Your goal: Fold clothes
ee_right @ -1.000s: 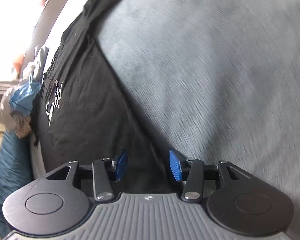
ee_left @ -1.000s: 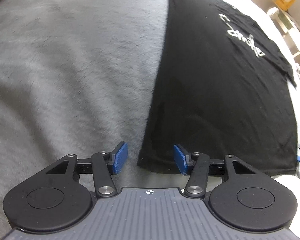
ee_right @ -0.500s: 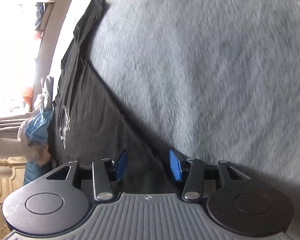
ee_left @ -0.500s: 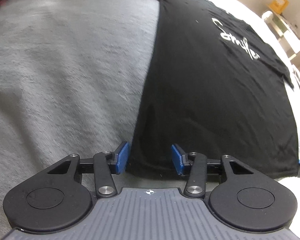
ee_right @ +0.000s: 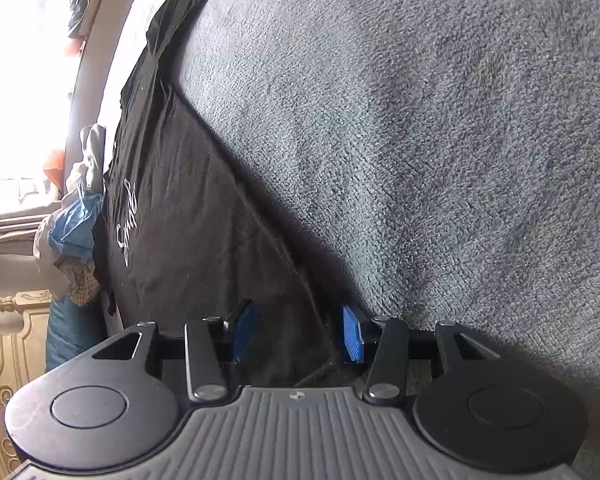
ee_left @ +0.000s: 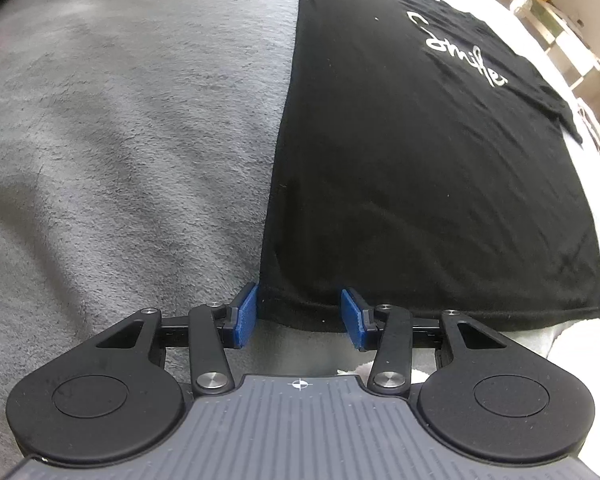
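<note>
A black T-shirt (ee_left: 420, 168) with white script lettering lies flat on a grey fleece blanket (ee_left: 132, 128). My left gripper (ee_left: 299, 316) is open just above the shirt's near left hem corner. That corner lies between the blue pads (ee_left: 246, 316), and they do not press on it. In the right wrist view the same T-shirt (ee_right: 188, 216) runs away along the blanket's (ee_right: 440, 140) left side. My right gripper (ee_right: 298, 332) is open low over the shirt's near end, with black cloth between its pads and the shirt's edge by the right pad (ee_right: 352, 334).
A heap of blue and white clothes (ee_right: 72, 232) sits beyond the shirt at the bed's edge, beside cream carved furniture (ee_right: 4, 360) and a bright window. A white shelf rack (ee_left: 560, 40) stands at the far right. White fabric (ee_left: 572, 332) lies by the shirt's near right hem.
The left jaws have narrowed a little and the shirt's hem corner now sits between the pads. The right gripper has rolled and sunk closer to the cloth.
</note>
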